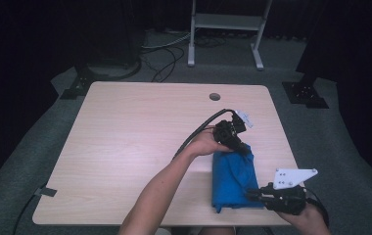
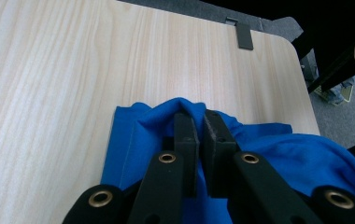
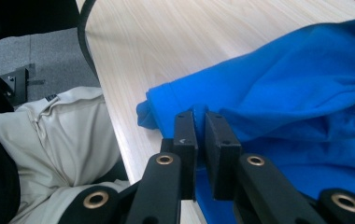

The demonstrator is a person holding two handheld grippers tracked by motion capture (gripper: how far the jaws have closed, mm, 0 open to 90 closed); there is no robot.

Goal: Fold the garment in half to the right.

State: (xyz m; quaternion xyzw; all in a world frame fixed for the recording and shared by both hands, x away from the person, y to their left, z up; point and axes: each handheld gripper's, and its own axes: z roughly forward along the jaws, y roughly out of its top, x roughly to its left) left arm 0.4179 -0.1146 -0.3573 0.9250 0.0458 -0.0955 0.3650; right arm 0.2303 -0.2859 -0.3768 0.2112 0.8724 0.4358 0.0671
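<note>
Dark curtains and grey carpet surround the light wooden worktop point(image 1: 125, 147), which I see whole from the high view. On its near right part lies a folded blue cloth point(image 1: 233, 178), its near edge close to the worktop's front edge.

From the high view I read the left gripper point(image 1: 240, 146) at the far end of the cloth and the right gripper point(image 1: 252, 195) at the near right corner, the left forearm crossing the worktop between them. That view is too coarse to show the jaws. The left gripper view resolves them: the left gripper point(image 2: 199, 122) is clamped on a raised fold of the blue cloth point(image 2: 278, 154), with fabric pinched between the pads. The right gripper view shows the right gripper point(image 3: 199, 122) likewise closed on the cloth's point(image 3: 283, 79) hemmed edge, near the worktop's rim.

Other items: a round hole point(image 1: 215, 96) sits near the worktop's far edge. A white frame stand point(image 1: 225, 29) and loose cables point(image 1: 167, 56) occupy the floor beyond. In the right gripper view, light trousers point(image 3: 54, 140) lie below the worktop edge.
</note>
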